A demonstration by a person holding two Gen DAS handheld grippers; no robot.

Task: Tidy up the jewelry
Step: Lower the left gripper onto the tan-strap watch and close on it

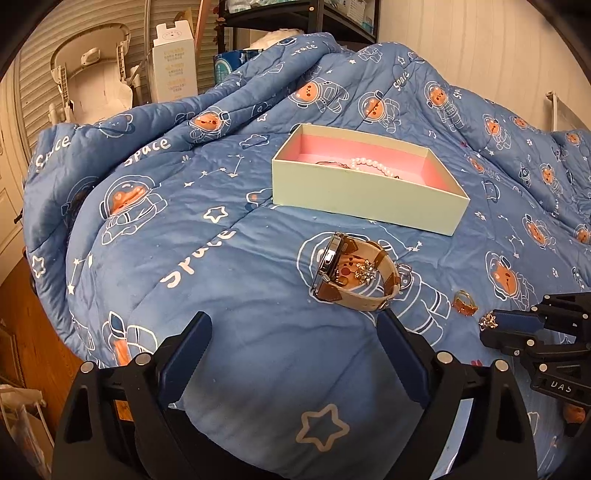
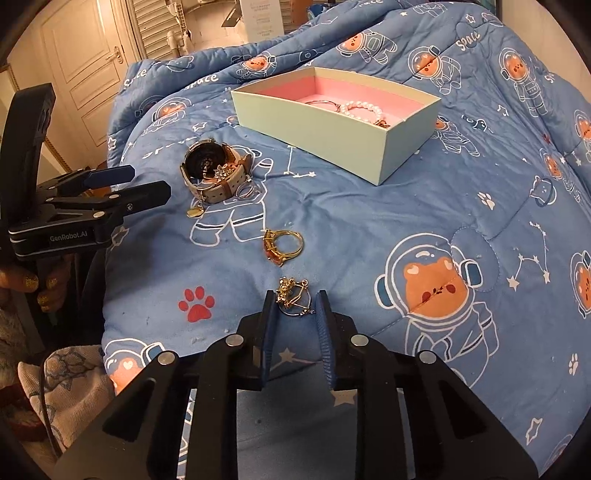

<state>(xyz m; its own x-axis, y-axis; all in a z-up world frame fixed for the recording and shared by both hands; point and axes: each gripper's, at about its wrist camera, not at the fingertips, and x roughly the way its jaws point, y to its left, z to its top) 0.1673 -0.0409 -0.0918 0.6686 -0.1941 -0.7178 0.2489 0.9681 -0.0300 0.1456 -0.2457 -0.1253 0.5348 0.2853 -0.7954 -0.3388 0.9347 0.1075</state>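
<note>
A pale green box (image 1: 365, 199) with a pink lining sits on the blue quilt; it holds a pearl bracelet (image 1: 369, 164) and a thin bangle (image 2: 323, 103). A watch (image 1: 354, 275) with a beige and brown strap lies in front of it, with a crystal brooch (image 1: 365, 271) inside its loop. A gold ring with an orange stone (image 2: 282, 245) lies to its right. My left gripper (image 1: 295, 321) is open, just short of the watch. My right gripper (image 2: 295, 297) is open around a small gold charm (image 2: 293, 297) on the quilt.
The blue space-bear quilt (image 1: 221, 295) is rumpled and rises behind the box. A gold disc pendant (image 2: 194, 212) lies by the watch. A white carton (image 1: 173, 62) and shelving (image 1: 295, 18) stand behind the bed. A door (image 2: 92, 66) is at left.
</note>
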